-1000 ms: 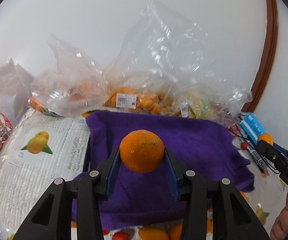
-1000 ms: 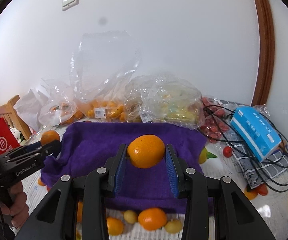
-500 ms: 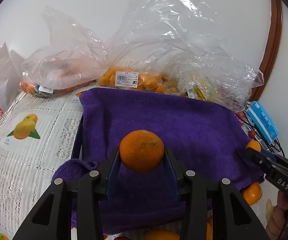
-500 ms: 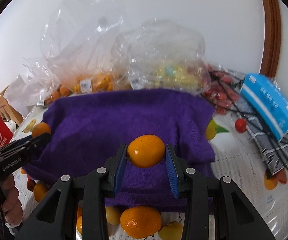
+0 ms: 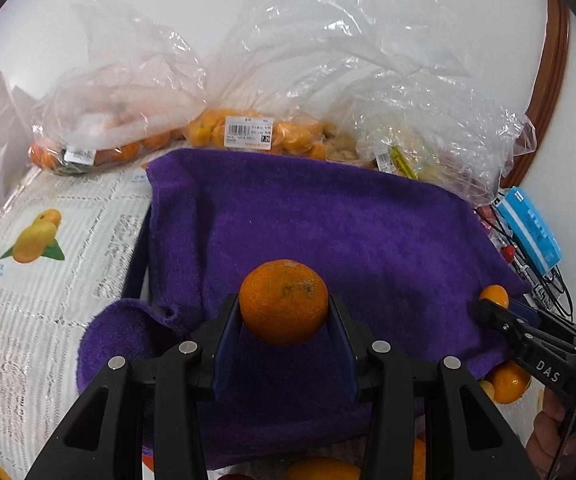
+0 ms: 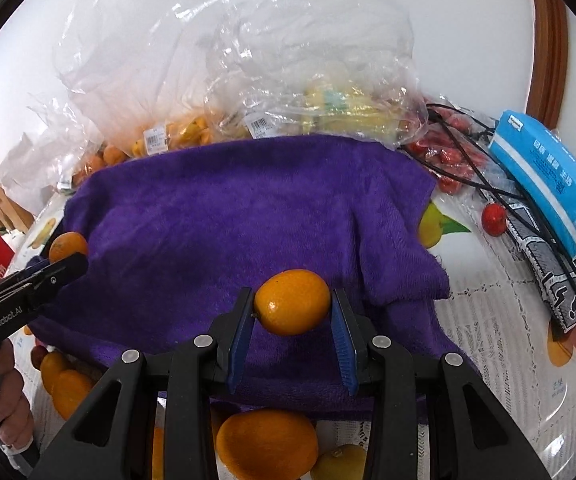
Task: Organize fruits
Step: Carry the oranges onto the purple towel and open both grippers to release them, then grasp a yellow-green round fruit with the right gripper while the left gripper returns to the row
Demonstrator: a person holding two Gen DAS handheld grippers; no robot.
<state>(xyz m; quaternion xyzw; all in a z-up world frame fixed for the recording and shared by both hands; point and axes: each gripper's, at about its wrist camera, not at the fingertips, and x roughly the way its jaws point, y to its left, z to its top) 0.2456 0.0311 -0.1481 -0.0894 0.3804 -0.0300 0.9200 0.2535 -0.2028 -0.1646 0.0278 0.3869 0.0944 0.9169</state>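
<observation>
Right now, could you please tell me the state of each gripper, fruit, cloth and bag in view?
Left gripper: shut on an orange, held above the cloth.
Right gripper: shut on a smaller orange, also above the cloth.
Purple cloth: spread out, rumpled at its near edges, no fruit lying on it.
Fruit bags: full, lying behind the cloth.
Loose oranges: resting on the table in front of the cloth.
</observation>
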